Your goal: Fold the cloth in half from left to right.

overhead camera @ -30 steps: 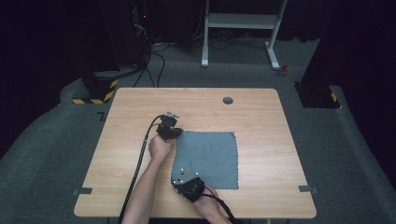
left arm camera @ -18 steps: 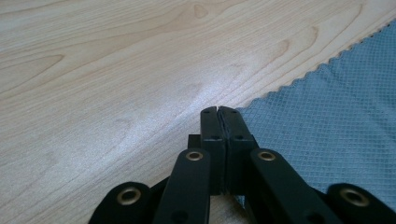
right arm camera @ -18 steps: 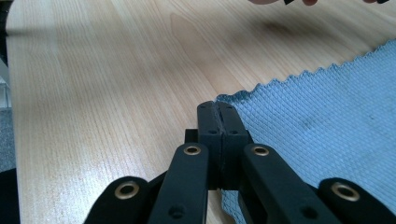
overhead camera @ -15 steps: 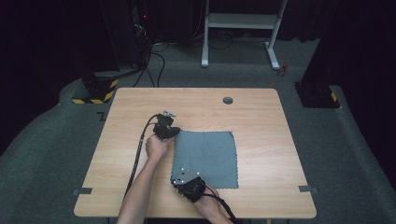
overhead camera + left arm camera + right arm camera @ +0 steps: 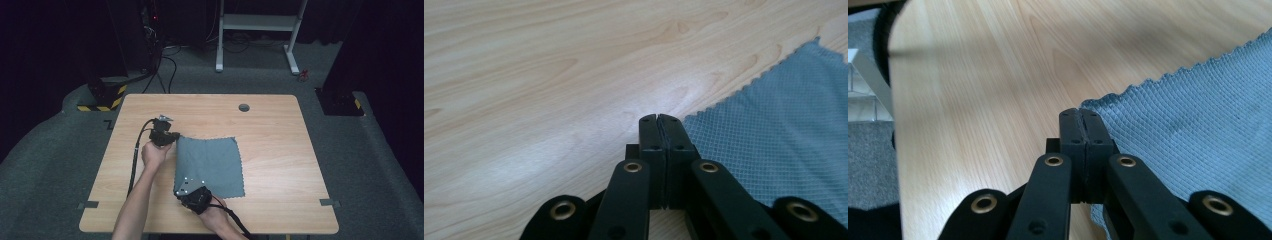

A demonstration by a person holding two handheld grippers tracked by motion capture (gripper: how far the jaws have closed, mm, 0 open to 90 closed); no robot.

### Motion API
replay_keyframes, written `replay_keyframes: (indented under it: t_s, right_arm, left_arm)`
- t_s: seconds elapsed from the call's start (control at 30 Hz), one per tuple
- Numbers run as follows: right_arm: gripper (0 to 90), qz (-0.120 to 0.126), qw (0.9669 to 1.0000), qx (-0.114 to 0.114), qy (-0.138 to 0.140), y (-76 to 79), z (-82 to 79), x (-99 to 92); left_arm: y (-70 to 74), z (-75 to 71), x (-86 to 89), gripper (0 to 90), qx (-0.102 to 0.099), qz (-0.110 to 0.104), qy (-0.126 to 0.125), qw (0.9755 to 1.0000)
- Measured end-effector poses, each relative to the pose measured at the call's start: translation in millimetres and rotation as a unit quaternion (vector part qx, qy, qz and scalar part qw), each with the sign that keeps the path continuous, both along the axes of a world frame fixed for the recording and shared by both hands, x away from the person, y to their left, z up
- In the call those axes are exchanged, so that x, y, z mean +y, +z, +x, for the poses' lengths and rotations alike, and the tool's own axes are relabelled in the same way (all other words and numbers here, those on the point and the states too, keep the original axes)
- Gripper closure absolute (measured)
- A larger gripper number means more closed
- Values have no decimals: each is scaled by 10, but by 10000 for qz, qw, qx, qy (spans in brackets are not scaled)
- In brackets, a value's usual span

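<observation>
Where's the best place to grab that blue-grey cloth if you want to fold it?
Probably by the two corners of the cloth on the person's left side, approaching low from that side. It lies thin and flat on the table, so only corners and edges offer something to pinch. The left tool and right tool are shut at those corners.

Cloth (image 5: 774, 150) cut off at right edge in left gripper view, its near corner tucked behind jaws, so can't tell if pinched. Same in right gripper view: cloth (image 5: 1188, 130) runs off right edge, corner hidden behind jaws. High view: forearms cut off at bottom edge, right gripper (image 5: 192, 192) covers cloth's (image 5: 210, 160) lower-left corner. Table (image 5: 973, 100) blurry in right gripper view's upper left.
</observation>
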State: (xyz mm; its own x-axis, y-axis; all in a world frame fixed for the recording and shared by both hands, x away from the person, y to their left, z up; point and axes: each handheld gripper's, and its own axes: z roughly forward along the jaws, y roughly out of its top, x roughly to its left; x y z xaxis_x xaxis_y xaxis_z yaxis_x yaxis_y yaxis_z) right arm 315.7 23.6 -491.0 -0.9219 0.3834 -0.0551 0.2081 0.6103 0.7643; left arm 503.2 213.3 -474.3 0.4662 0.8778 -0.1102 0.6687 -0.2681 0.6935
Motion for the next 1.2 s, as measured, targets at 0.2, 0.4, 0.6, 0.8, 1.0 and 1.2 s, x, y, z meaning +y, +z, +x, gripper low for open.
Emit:
replay_keyframes:
  t_s: [0.2, 0.4, 0.6, 0.8, 1.0, 1.2]
  right_arm:
    - [900, 179, 9997, 18, 133, 86, 15, 88]
    - [900, 269, 9996, 82, 59, 75, 21, 4]
    - [900, 304, 9995, 115, -58, 41, 32, -144]
    - [900, 391, 9988, 217, -222, -36, 23, -312]
    - [900, 456, 9980, 256, -364, -81, 17, -494]
    - [900, 502, 9970, 277, -513, -113, 9, -648]
  left_arm:
    - [103, -51, 131, 894, -49, 38, 83, 9999]
    - [67, -30, 31, 894, -87, 35, 17, 10000]
    - [14, -18, -134, 894, -78, -60, -47, 9999]
    - [67, 10, -321, 894, -153, -18, -276, 9995]
    - [33, 32, -463, 895, -116, 7, -345, 9993]
    - [55, 55, -618, 897, -178, 47, -493, 9986]
